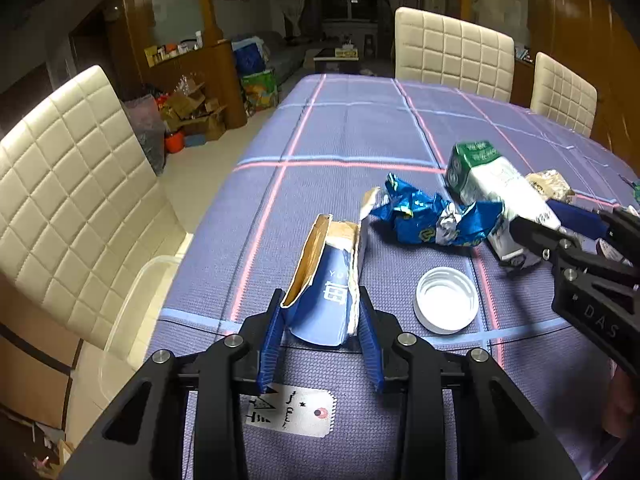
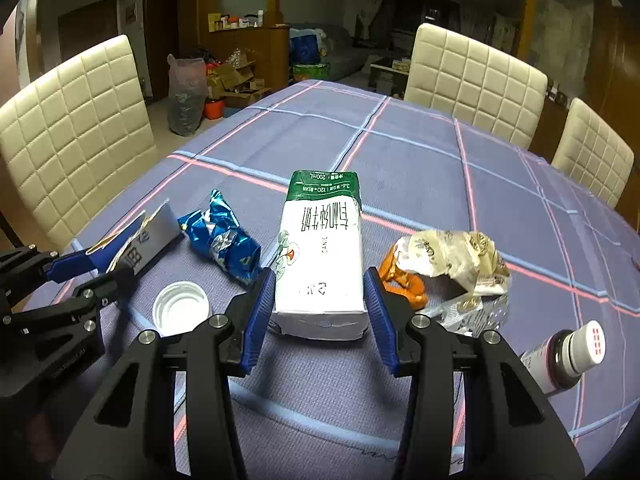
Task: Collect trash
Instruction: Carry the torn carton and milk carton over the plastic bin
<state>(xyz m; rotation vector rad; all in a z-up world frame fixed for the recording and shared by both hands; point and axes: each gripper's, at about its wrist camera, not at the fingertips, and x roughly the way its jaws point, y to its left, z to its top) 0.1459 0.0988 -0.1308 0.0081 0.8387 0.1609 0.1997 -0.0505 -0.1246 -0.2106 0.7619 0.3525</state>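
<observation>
Left gripper [image 1: 320, 332] pinching torn blue box [image 1: 326, 280] on tablecloth [image 1: 352, 128]. Right gripper [image 2: 320, 312] straddling milk carton [image 2: 320, 256], pads against both sides, grip probably closed. Best lifted straight up, clear of foil wrapper [image 2: 224, 240] and white cap [image 2: 181, 309].

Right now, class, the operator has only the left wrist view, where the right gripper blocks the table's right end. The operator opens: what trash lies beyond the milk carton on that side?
Observer: A crumpled cream wrapper lies right of the milk carton, with something orange under its left edge.
Operator: Anything nearer me?
Observer: A dark bottle with a white cap lies on its side, further right.
Operator: Is the right gripper gripping the carton?
Observer: Its fingers flank the carton; whether they press it, I cannot tell.
</observation>
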